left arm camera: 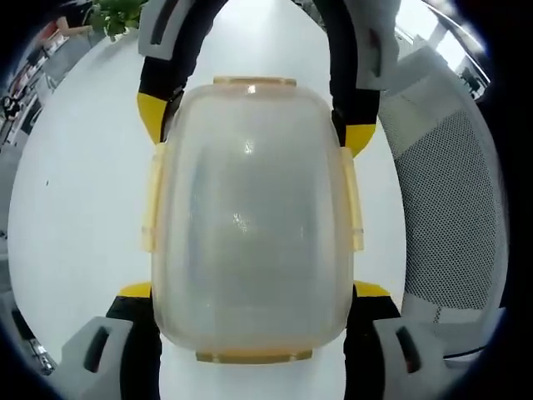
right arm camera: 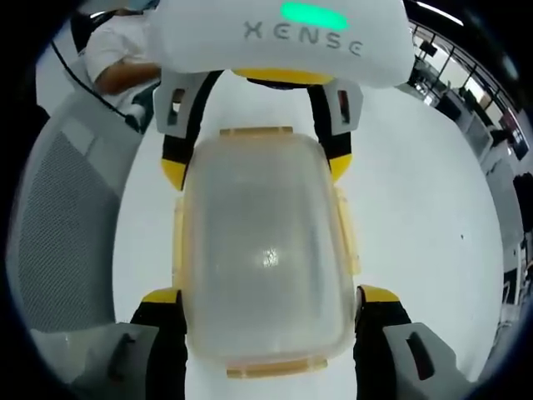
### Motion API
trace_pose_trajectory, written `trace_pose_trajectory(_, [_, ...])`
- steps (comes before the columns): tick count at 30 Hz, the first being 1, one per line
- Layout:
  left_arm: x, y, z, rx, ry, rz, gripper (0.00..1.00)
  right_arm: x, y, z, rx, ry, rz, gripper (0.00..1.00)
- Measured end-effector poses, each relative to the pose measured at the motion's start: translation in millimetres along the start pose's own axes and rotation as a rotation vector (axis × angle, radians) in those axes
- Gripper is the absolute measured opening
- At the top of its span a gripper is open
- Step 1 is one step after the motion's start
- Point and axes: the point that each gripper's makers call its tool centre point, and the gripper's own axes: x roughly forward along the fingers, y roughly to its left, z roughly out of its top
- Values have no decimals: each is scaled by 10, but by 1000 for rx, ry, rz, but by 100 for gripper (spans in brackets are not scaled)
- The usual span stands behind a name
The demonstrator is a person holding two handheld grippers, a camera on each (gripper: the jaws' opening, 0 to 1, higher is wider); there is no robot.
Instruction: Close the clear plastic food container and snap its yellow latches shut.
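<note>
A clear plastic food container (left arm camera: 250, 208) with its lid on lies over the white table (left arm camera: 83, 192). Yellow latches (left arm camera: 353, 198) run along all its edges; I cannot tell whether they are snapped down. My left gripper (left arm camera: 252, 290) rises from the bottom of the left gripper view, its yellow-tipped jaws pressed against both long sides of the container's near end. My right gripper (left arm camera: 255, 123) clamps the far end the same way. In the right gripper view the container (right arm camera: 265, 250) sits between the right gripper's (right arm camera: 271, 293) jaws, with the left gripper (right arm camera: 256, 169) holding the opposite end.
A grey mesh chair (left arm camera: 454, 200) stands close beside the table, also seen as the mesh chair (right arm camera: 67, 233). A person in a white sleeve (right arm camera: 117, 50) sits beyond it. A potted plant (left arm camera: 117, 12) stands at the table's far edge.
</note>
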Motion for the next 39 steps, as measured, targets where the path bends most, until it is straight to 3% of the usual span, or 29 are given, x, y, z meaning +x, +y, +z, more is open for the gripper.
trace_pose_trajectory(17, [3,155,10,12,16,8,94,1,-142,-2,12,6,-6,83])
trace_pose_trajectory(19, [20,204,7,31,18,30,95,4,-170,-4,19,5,-8,83])
trace_pose_trajectory(21, [62,323,-71,138,87,113,96,2,-212,26,51,-10,-21,83])
trace_pose_trajectory(22, [61,235,-57,87,91,67,96,6,-206,20,31,-4,-11,83])
trace_pose_trajectory(39, [33,402,-74,69,70,76,96,19,-330,37,18,-2,-8,83])
